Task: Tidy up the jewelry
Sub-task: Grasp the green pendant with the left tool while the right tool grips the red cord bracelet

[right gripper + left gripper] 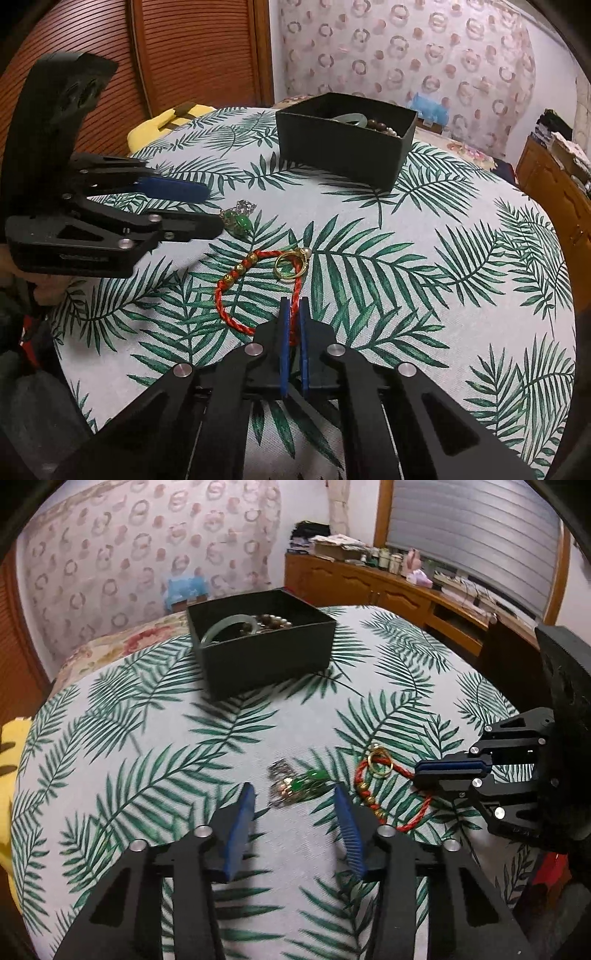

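Red braided cord bracelet [258, 295] with gold beads, pinched between the blue pads of the right gripper [294, 306], jaws nearly closed on the near strand; rest of the loop lying out ahead of the tips on the leaf-print cloth [424, 229], with a gold ring [290, 266] resting on the cord just beyond the tips. Left gripper [293, 799] partly spread, nothing clamped; green-stone and silver pieces [295, 784] sitting just past its fingertips, roughly centred in the gap but pads not touching them, bit blurry so can't make out exactly what each piece is. Same cluster seen from the right wrist camera, off to the far left of the right tool, right at the tip of the other gripper. Black open box [258, 646] well ahead of both tools, further back on the cloth; pale green bangle [225, 626] and brown bead bracelet [275, 622] already inside. Yellow thing [166, 122] peeking out at the cloth's far edge, behind the left tool; wooden cabinet [388, 587] along the wall, off to the left gripper's right.
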{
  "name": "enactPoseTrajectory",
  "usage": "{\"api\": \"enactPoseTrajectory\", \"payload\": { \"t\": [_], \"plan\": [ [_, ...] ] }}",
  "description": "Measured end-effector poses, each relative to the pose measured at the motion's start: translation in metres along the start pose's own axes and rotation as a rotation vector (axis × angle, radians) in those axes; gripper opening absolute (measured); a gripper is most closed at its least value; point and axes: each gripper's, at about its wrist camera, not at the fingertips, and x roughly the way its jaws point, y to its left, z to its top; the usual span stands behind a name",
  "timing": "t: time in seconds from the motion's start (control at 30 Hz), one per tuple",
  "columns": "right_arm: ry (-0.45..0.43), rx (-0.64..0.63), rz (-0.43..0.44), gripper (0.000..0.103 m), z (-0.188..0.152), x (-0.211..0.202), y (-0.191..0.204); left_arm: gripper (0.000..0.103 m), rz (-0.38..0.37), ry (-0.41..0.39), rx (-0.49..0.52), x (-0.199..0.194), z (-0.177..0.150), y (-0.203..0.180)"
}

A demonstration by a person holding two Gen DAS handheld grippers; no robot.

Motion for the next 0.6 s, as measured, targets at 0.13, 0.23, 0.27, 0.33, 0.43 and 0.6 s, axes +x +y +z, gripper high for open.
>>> {"api": "enactPoseTrajectory", "payload": {
  "t": [0.13, 0.23, 0.27, 0.33, 0.43, 0.6],
  "plan": [
    [-0.004, 0.009, 0.008, 0.006, -0.002, 0.000, -0.001, 0.025, 0.005, 0.016, 0.028, 0.008, 0.005, -0.005],
    [-0.005, 0.022, 0.022, 0.006, -0.002, -0.001, -0.002, 0.025, 0.018, 0.019, 0.046, 0.011, 0.008, -0.007],
    [-0.006, 0.024, 0.024, 0.006, -0.002, -0.001, -0.002, 0.025, 0.021, 0.021, 0.048, 0.012, 0.009, -0.007],
    [-0.007, 0.027, 0.026, 0.006, -0.003, -0.001, -0.003, 0.025, 0.024, 0.023, 0.054, 0.013, 0.010, -0.007],
    [-0.008, 0.031, 0.029, 0.006, -0.002, -0.001, -0.004, 0.016, 0.022, 0.021, 0.064, 0.014, 0.011, -0.008],
    [-0.009, 0.033, 0.030, 0.006, -0.002, -0.002, -0.004, 0.007, 0.008, 0.007, 0.078, 0.011, 0.014, -0.009]
  ]
}}
